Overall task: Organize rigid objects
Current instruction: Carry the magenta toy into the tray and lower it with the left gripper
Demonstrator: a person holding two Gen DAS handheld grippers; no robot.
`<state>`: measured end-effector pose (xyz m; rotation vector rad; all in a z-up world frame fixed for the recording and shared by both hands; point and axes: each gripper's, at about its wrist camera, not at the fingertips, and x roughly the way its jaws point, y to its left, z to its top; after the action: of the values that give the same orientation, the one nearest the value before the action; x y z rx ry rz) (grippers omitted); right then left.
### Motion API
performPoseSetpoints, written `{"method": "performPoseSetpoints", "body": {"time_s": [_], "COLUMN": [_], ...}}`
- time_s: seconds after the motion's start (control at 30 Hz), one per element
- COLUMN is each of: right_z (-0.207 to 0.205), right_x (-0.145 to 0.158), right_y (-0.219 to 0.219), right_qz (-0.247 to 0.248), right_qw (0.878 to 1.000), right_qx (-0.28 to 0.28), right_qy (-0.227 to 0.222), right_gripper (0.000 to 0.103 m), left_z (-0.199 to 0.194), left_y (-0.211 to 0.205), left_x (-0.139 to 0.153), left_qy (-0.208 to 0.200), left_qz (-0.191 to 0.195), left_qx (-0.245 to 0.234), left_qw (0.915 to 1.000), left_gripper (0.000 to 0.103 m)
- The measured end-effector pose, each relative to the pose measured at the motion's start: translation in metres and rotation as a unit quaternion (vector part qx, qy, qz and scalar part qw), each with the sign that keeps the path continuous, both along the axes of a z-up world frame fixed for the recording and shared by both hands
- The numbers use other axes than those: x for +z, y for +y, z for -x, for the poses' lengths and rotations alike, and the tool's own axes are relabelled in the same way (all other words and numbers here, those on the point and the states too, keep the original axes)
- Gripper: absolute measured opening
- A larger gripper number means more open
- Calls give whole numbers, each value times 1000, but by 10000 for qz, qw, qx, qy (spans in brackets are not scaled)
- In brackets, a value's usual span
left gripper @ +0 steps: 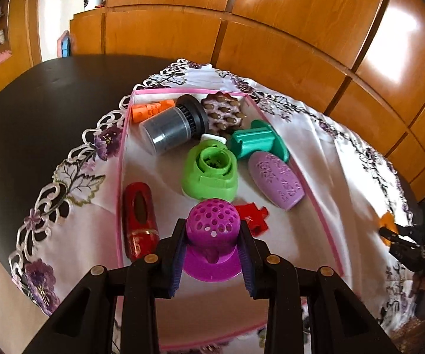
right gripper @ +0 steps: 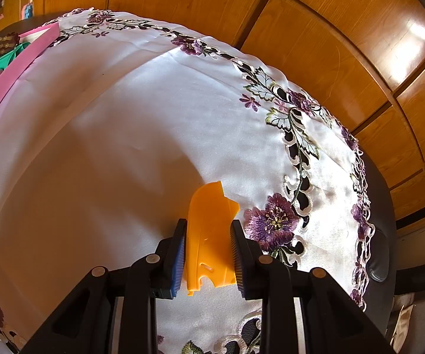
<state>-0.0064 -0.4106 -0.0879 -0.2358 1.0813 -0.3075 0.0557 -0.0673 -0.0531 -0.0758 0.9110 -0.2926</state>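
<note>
Broadly, a white embroidered tablecloth (right gripper: 124, 118) covers the dark table (left gripper: 35, 94), and on it sits a pink-rimmed box (left gripper: 122, 153) at the centre of the left wrist view. Inside the box lie a grey cylindrical container (left gripper: 165, 129) at twelve o'clock, a green holed piece (left gripper: 209, 174) in the middle, a lilac oval (left gripper: 276, 181) at two o'clock and a red bottle (left gripper: 140, 221) at nine o'clock. At six o'clock, over the box's near end, the left gripper (left gripper: 214, 236) is clamped on a magenta perforated dome piece (left gripper: 212, 224), one pad on each side. Over bare cloth, the right gripper (right gripper: 208, 236) pinches an orange plastic piece (right gripper: 209, 230) that juts beyond its fingertips toward twelve o'clock.
</note>
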Motion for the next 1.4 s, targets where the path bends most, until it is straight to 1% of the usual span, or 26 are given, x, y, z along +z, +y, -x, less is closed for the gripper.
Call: {"method": "performPoseSetpoints", "body": {"time_s": [0.07,0.13,0.17,0.2,0.27,0.33,0.43,0.5,0.7,1.03,1.2,1.23,1.37,1.4], "right_z": [0,0,0,0,0,0,0,0,0,0,0,0,0,0], "right_x": [0,0,0,0,0,0,0,0,0,0,0,0,0,0], "right_y": [0,-1,-1,-1,-1,-1,-1,0,0,1,3,3,3,3], "right_qz": [11,19,20,19,21,24,27,27,49,116,159,160,158,157], "right_qw": [10000,10000,10000,10000,10000,10000,10000,10000,10000,9999,9999,9999,9999,9999], "right_qx": [6,9,11,9,10,11,10,10,20,39,42,40,41,40], "right_qy": [1,3,3,3,4,4,5,4,9,14,14,13,15,15], "right_gripper": [27,27,27,27,27,27,27,27,27,27,27,27,27,27], "left_z": [-8,-15,-19,-21,-27,-31,-34,-36,-37,-27,-20,-19,-14,-13], "left_y": [0,-1,0,1,2,3,-4,-6,-10,-10,-8,-8,-5,-4], "left_x": [-4,-10,-14,-15,-15,-15,-16,-17,-21,-20,-13,-10,-2,0], "left_qy": [26,95,147,123,53,53,-69,-127,-83,-161,-312,-345,-467,-493], "left_qz": [-67,-232,-224,-204,-339,-303,-529,-603,-602,-579,-593,-595,-562,-559], "left_qx": [24,67,85,107,161,168,138,125,73,45,65,69,98,104], "left_qw": [10000,9997,9996,9997,9993,9994,9985,9980,9981,9982,9977,9976,9973,9972], "left_gripper": [33,33,33,33,32,33,33,33,33,33,33,34,43,43]}}
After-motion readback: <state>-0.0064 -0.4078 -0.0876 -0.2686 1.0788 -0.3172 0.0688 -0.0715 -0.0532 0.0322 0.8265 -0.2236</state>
